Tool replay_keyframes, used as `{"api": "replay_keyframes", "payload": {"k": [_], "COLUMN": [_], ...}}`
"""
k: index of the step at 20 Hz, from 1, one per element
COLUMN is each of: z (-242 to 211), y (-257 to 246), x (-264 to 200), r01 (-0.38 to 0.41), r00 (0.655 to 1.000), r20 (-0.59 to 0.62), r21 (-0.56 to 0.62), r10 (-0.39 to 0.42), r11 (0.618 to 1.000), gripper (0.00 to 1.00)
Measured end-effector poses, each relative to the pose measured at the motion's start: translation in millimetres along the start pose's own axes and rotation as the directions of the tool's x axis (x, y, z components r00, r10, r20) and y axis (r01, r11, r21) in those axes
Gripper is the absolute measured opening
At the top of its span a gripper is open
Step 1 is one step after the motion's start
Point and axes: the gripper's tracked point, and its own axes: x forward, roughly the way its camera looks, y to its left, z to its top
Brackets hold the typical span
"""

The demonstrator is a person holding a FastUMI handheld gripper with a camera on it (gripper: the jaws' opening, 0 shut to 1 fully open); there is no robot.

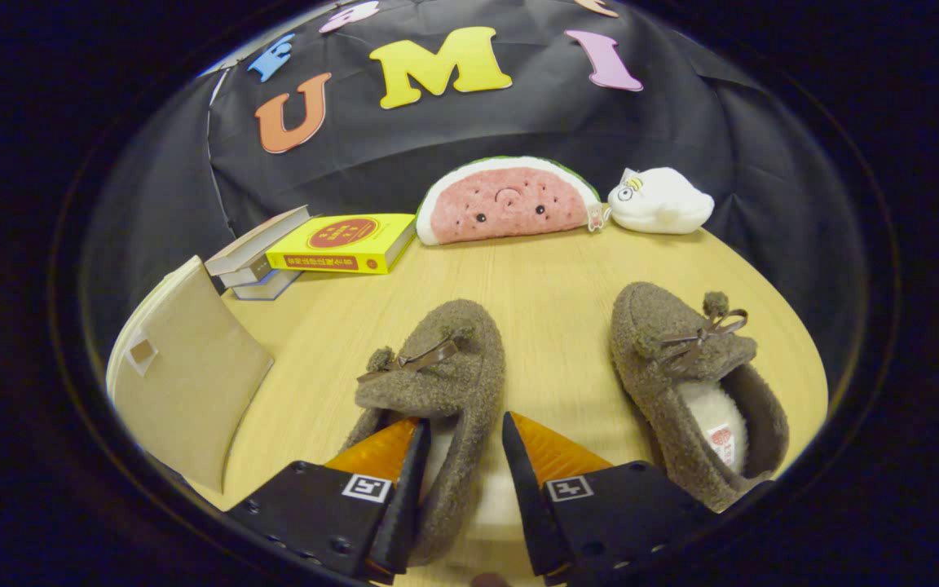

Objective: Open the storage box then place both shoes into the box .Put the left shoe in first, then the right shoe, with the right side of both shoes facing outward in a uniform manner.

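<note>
Two fuzzy brown shoes sit on the wooden table [543, 277]: the gripper [464, 440], jaws half open, straddles the left shoe's [437, 359] side wall unclamped; the right shoe [681, 367] lies beside, storage box [184, 383] to the left.

The heel end of the left shoe [437, 391] drops behind the fingers of the gripper [465, 444] at the bottom centre, so whether those fingers press its wall or merely straddle it cannot be told. At lower right, the back of the right shoe [694, 383] runs out past the rim. The storage box [184, 383] at lower left is cut off along its lower corner. Print on the yellow book [343, 242] is too small to make out, and it hides part of the books [253, 265] stacked beneath.
</note>
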Motion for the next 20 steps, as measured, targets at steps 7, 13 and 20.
{"api": "replay_keyframes", "payload": {"k": [7, 13, 20], "z": [3.3, -2.2, 8.8], "y": [-4.4, 2.2, 22.3], "x": [4.0, 1.6, -33.1], "r01": [0.041, -0.038, -0.1], "r00": [0.999, 0.999, 0.995], "r20": [-0.004, -0.023, 0.007], "r21": [0.014, 0.186, 0.355], "r10": [-0.041, 0.043, 0.104], "r11": [0.999, 0.982, 0.929], "gripper": [0.1, 0.01, 0.01]}}
